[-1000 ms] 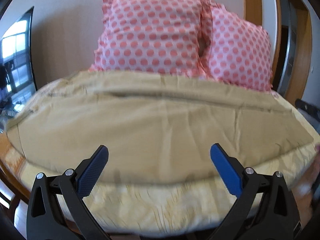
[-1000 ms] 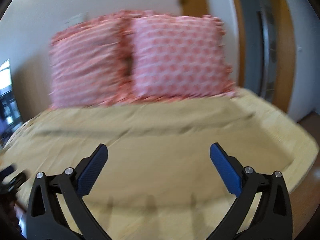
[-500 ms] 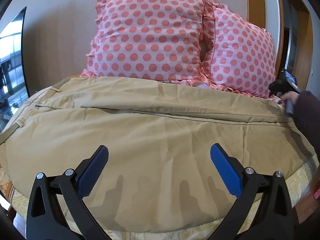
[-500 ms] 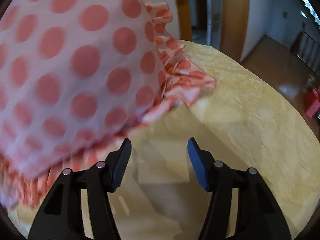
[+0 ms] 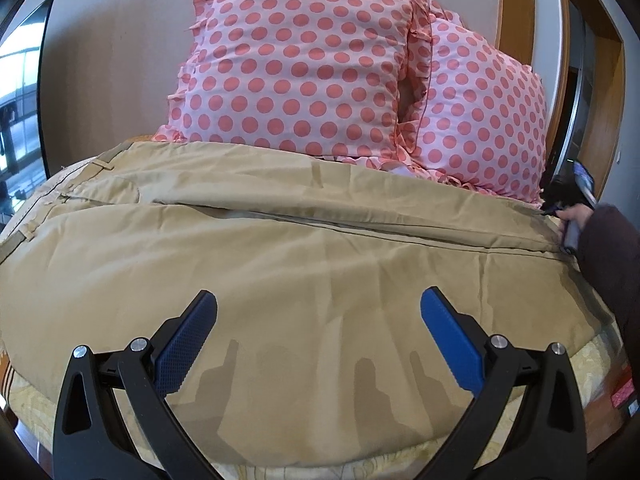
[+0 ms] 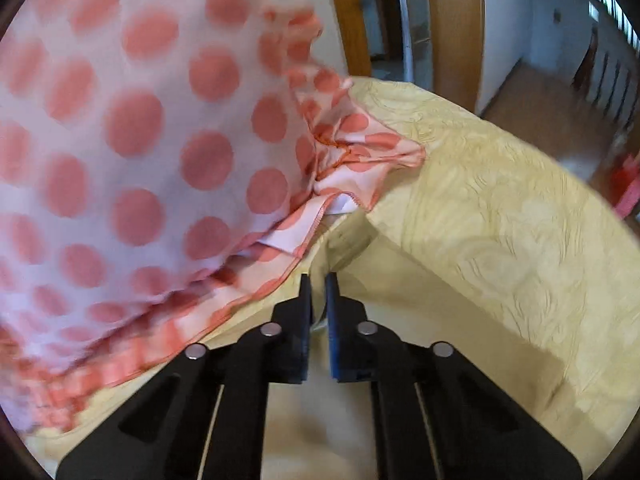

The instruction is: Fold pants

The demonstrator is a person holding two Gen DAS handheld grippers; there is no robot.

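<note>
Tan pants (image 5: 304, 264) lie spread across the bed, waistband at the left, leg ends at the right. My left gripper (image 5: 318, 332) is open and empty, low over the near edge of the pants. My right gripper (image 6: 317, 280) is shut on the far leg end of the pants (image 6: 352, 240), right beside the pillow's frill. It also shows in the left wrist view (image 5: 568, 208) at the far right edge of the pants, held by a hand in a dark sleeve.
Two pink polka-dot pillows (image 5: 304, 64) lean on the wall behind the pants; one (image 6: 132, 152) fills the left of the right wrist view. A yellow patterned bedspread (image 6: 500, 208) covers the bed. A wooden door frame (image 5: 600, 80) stands at the right.
My right gripper has moved in to the far leg end by the pillow and closed from half open to shut on the fabric. My left gripper has moved closer over the pants, still open.
</note>
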